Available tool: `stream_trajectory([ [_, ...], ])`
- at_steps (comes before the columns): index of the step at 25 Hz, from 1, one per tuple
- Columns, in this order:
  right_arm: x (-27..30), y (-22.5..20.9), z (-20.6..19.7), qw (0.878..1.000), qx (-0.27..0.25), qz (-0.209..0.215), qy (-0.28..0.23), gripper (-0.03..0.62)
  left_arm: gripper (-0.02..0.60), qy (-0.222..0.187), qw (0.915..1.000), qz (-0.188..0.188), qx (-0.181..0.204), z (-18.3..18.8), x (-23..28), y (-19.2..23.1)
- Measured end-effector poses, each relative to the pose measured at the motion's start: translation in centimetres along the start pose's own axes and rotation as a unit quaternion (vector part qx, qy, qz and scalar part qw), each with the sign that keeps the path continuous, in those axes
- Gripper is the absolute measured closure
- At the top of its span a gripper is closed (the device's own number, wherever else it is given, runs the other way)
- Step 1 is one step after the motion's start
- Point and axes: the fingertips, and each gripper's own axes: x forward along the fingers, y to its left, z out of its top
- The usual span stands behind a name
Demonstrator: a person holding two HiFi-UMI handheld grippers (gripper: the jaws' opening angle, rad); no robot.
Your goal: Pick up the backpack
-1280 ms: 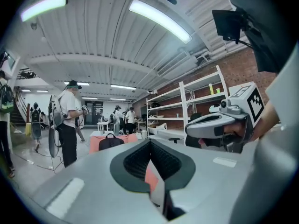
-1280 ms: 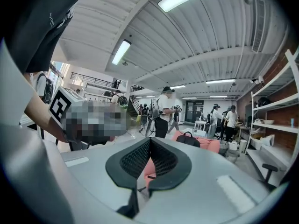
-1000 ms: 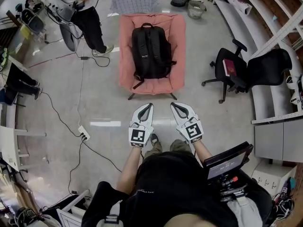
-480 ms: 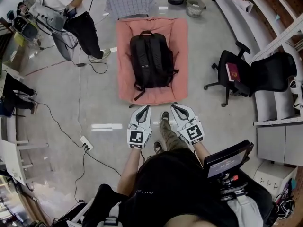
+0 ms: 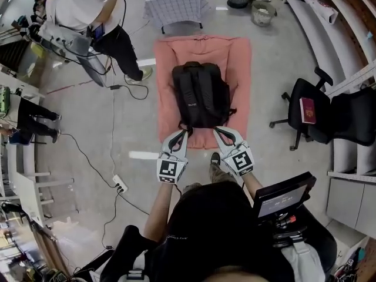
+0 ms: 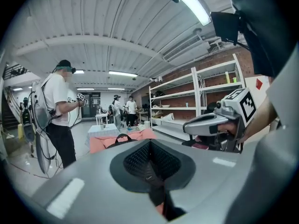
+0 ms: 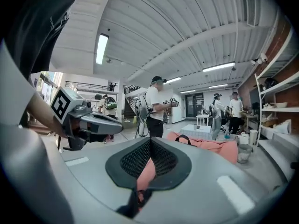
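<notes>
Left gripper (image 5: 178,137) and right gripper (image 5: 223,135) are being held pressed together, empty, below the soft black fabric backpack (image 5: 202,96), probably best taken by its top loop (image 6: 123,136).

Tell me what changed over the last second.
Both moved forward with the person: left tongs and right tongs are now at the near end of the backpack. Nothing gripped. Unchanged: both shut, backpack flat on the pink cushion.
</notes>
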Motion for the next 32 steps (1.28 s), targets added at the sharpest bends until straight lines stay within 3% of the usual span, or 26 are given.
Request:
stream_trajectory([
  [7,6.1,-5.7,-0.9,1.000,0.004,0.014,0.025,0.580,0.580,0.020,0.9993,0.008,-0.030,-0.7,5.3,4.6],
  [16,14.4,-10.3,-3.6,0.996,0.015,-0.012,0.092,0.577,0.580,0.070,0.9911,-0.038,-0.107,-6.7,12.8,13.7],
  [19,17.0,-11.7,-5.7,0.991,0.039,-0.013,0.129,0.512,0.580,0.092,0.9858,-0.068,-0.122,-8.8,16.0,15.8],
  [25,20.3,-14.5,-9.6,0.978,0.073,-0.024,0.195,0.425,0.556,0.165,0.9688,-0.109,-0.149,-14.0,21.1,18.4],
  [29,21.5,-16.4,-12.1,0.970,0.101,-0.031,0.221,0.384,0.448,0.231,0.9456,-0.143,-0.180,-17.8,23.5,18.2],
  [32,22.7,-17.6,-13.8,0.964,0.104,-0.022,0.242,0.356,0.415,0.254,0.9365,-0.145,-0.194,-19.8,25.3,18.5],
])
